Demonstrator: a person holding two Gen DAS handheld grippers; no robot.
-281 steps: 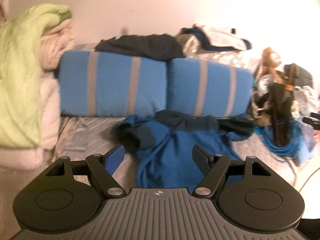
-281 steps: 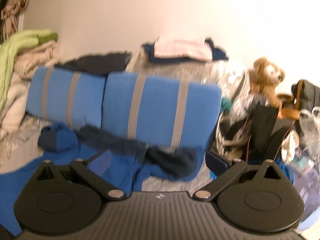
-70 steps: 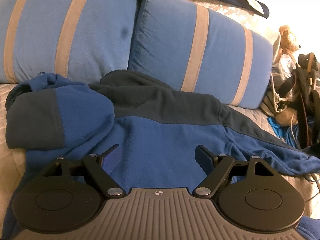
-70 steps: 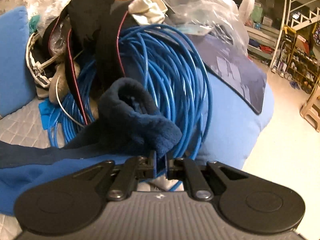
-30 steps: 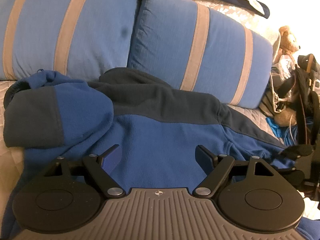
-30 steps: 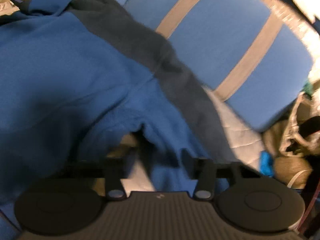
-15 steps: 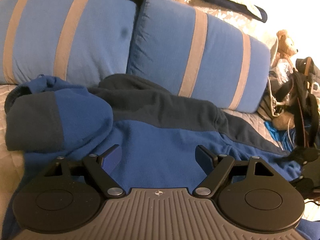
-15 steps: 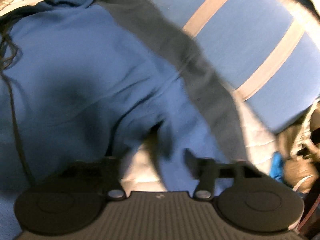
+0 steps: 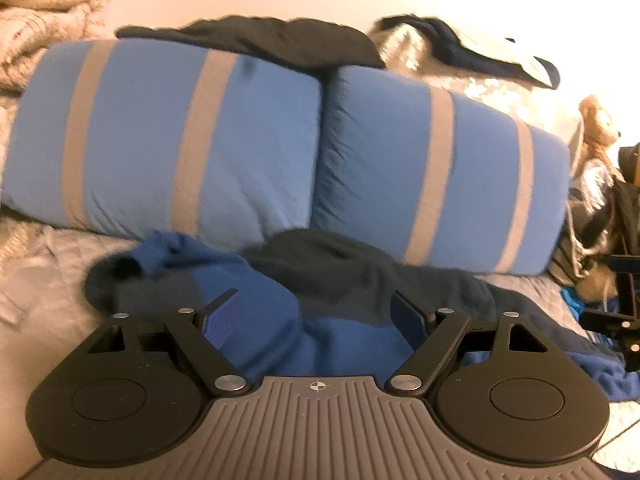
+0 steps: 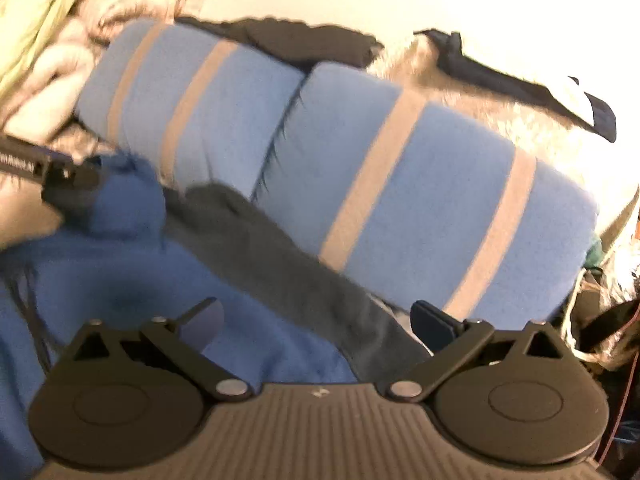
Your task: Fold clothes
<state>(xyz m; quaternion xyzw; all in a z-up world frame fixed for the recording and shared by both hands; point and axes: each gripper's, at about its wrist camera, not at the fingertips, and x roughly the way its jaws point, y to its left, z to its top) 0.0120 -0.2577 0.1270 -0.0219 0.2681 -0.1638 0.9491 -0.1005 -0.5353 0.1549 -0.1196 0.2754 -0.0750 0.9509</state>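
Left wrist view: we see the left gripper (image 9: 316, 314) with its jaws spread wide and nothing between them, hovering above the blue fleece (image 9: 340, 344). The fleece lies crumpled on the grey quilt (image 9: 44, 264), right in front of two blue pillows (image 9: 192, 140) with tan stripes. Its dark upper part (image 9: 352, 272) bunches against the pillow bottoms, and a sleeve with a dark cuff (image 9: 116, 284) is curled up on the left. A dark garment (image 9: 280, 42) is draped over the pillow tops. A teddy bear (image 9: 598, 128) sits at far right among clutter. Part of another black tool (image 9: 616, 320) shows at the right edge.

Right wrist view: the right gripper (image 10: 320, 320) is also spread wide and empty, above the fleece (image 10: 160, 292). The dark band (image 10: 304, 280) runs diagonally along the foot of the pillows (image 10: 420, 184). At left a black tool (image 10: 60, 184) sits by a raised lump of blue fabric (image 10: 128, 200); the frame is blurred, so we cannot tell if they touch. Pale blankets (image 10: 60, 64) are piled at upper left.
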